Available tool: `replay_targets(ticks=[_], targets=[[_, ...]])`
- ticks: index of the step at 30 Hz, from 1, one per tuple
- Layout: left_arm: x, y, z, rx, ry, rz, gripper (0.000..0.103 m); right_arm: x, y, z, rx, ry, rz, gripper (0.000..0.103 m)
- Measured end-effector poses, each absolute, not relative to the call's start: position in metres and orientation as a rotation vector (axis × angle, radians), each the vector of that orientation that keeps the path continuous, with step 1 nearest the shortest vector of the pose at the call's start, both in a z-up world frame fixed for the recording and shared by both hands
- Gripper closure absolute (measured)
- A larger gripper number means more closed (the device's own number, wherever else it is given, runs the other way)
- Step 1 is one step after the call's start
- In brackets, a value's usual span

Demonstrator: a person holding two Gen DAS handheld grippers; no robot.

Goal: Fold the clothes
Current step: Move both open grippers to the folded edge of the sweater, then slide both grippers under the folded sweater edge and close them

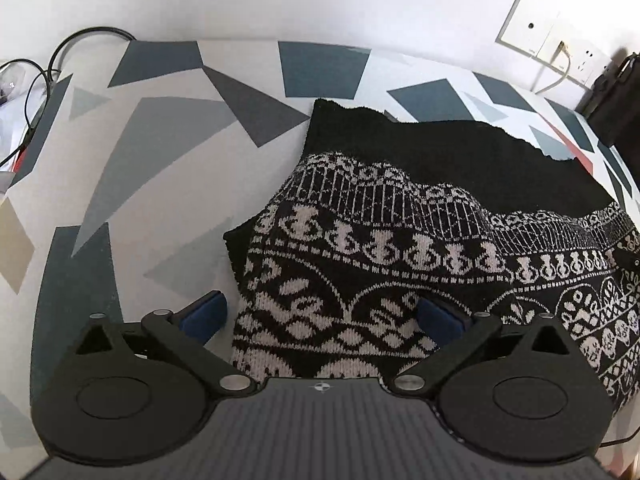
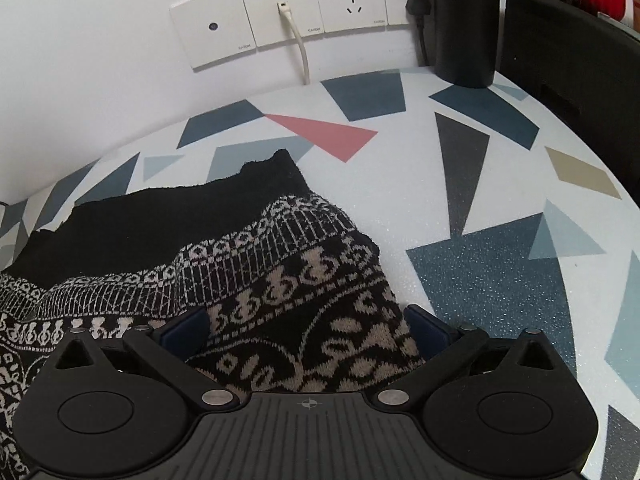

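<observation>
We see a black knitted garment with a cream folk-pattern band (image 1: 400,248) lying on the table with the pale top printed in grey, teal and red geometric shapes (image 1: 168,168). It sits toward the wall side, with a patterned layer doubled over a plain black layer behind it, so at least one fold line appears to lie across it. The far black edge runs ragged rather than straight, and the patterned layer bulges near its left corner.

Our left gripper (image 1: 320,316) stands spread wide, its blue pads (image 1: 208,312) apart: one over bare tabletop just beside the cloth's left edge, the other over the knit. Nothing is pinched between them. Our right gripper (image 2: 308,328) is likewise spread, straddling the garment's right-hand corner, with one pad on the pattern and the other at the cloth's edge by the table. It grips nothing either.

We judge the garment to be part-folded: compact, layered, with both near corners framed by the tools. This would fit either tools about to take the near corners for another fold, or tools having just let go after laying one down. We cannot tell which. What seems left, at most, is squaring the uneven edges or a further halving.

White wall sockets with a plugged cable (image 2: 288,20) stand behind the table.
</observation>
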State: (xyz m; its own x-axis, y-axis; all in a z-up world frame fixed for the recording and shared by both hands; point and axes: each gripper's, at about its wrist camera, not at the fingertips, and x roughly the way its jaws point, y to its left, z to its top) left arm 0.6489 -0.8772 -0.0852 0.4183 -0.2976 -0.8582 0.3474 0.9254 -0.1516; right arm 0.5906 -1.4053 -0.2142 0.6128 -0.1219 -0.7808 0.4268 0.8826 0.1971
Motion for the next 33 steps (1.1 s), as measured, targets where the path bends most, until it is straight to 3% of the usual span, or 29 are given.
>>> replay_targets(ticks=[8,21,33], targets=[[0.639,-0.878,-0.088,0.031,0.996,-0.374,0.0,0.597,-1.398,-0.217,0.319,0.858,-0.346,0.001],[0.646,-0.864,-0.085,0.056,1.063,-0.439,0.0,0.591,-1.411,-0.216,0.331,0.847,-0.258,0.001],[0.644,-0.898,-0.083,0.011,1.062,-0.509,0.002,0.603,-1.391,-0.213,0.373,0.83,-0.098,0.001]])
